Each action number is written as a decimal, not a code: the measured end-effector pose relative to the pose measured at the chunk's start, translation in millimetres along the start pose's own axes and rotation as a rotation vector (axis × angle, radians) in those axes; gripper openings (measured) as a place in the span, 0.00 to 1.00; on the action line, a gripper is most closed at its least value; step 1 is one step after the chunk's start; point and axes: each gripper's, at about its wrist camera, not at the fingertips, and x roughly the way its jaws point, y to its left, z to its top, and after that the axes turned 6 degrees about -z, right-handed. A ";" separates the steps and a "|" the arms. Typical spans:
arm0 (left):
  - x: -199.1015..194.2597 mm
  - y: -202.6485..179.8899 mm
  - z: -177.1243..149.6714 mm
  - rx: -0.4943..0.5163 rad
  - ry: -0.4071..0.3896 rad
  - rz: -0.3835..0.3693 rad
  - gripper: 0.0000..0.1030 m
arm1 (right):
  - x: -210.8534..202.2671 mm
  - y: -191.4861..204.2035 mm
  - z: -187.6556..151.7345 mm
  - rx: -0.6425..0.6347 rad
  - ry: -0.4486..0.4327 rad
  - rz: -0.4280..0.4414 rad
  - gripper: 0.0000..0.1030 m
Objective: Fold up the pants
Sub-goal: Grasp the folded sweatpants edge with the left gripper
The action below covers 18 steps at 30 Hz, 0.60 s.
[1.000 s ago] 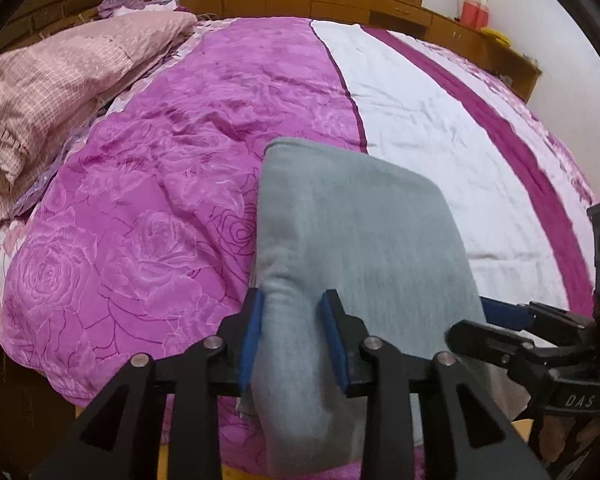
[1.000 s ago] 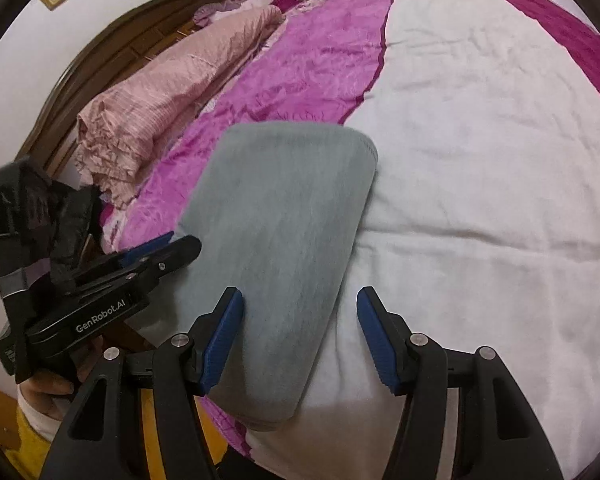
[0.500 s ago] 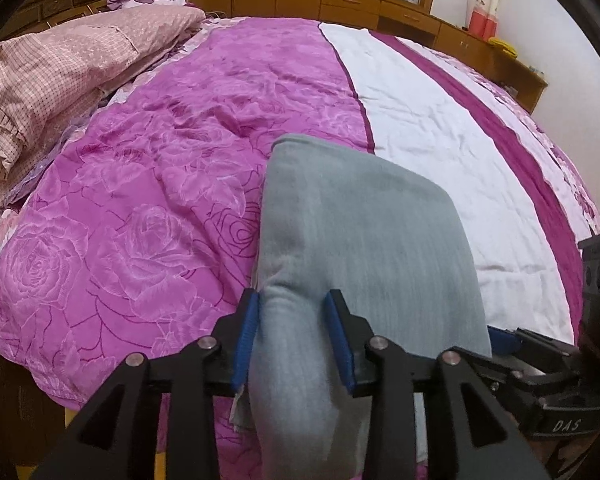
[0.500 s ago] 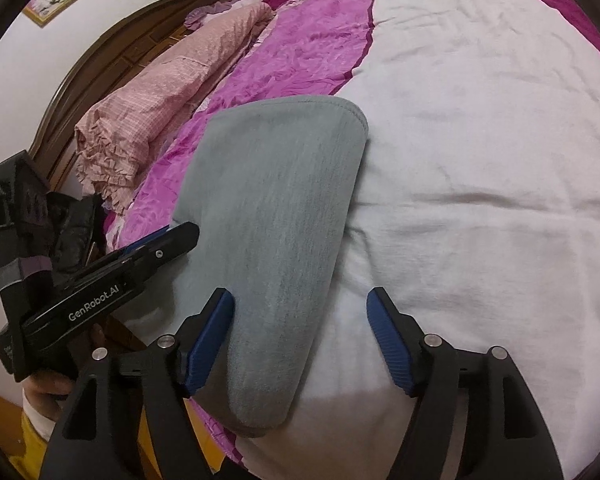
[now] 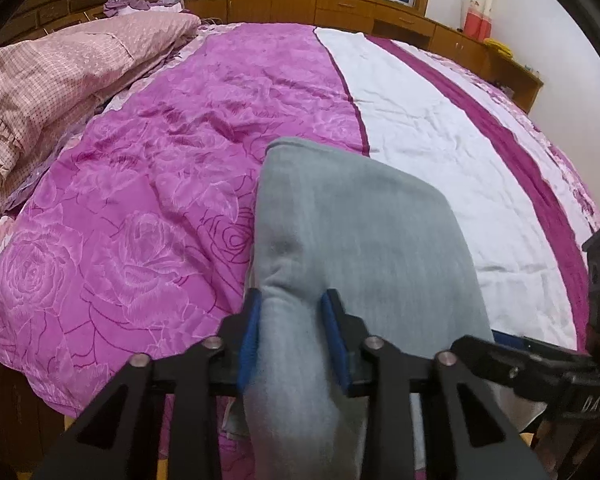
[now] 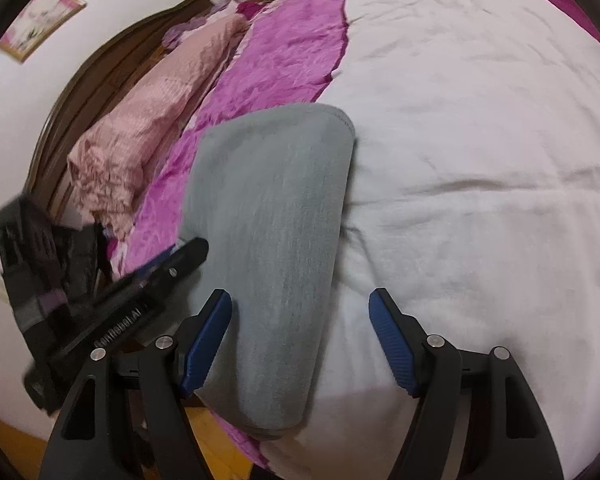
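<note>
While the folded grey pants (image 5: 360, 240) lie at the near edge of the bed (image 5: 140, 200), the left gripper (image 5: 292, 332) has just closed, pinching a ridge of soft, limp cloth; the right gripper (image 6: 300, 336) stands open over their near end, gripping nothing.

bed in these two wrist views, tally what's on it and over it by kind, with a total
Folded grey fabric pants: 1
Pink checked ruffled pillows or bedding bundle: 1
Magenta rose-print and white bed cover: 1
Black two-finger grippers with blue pads: 2, the left gripper pinching the pants, the right gripper open around their near edge
Total: 5
</note>
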 end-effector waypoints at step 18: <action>-4.2 36.3 7.0 -0.048 0.031 -0.015 0.32 | 6.4 25.2 0.5 -0.067 0.021 -0.005 0.64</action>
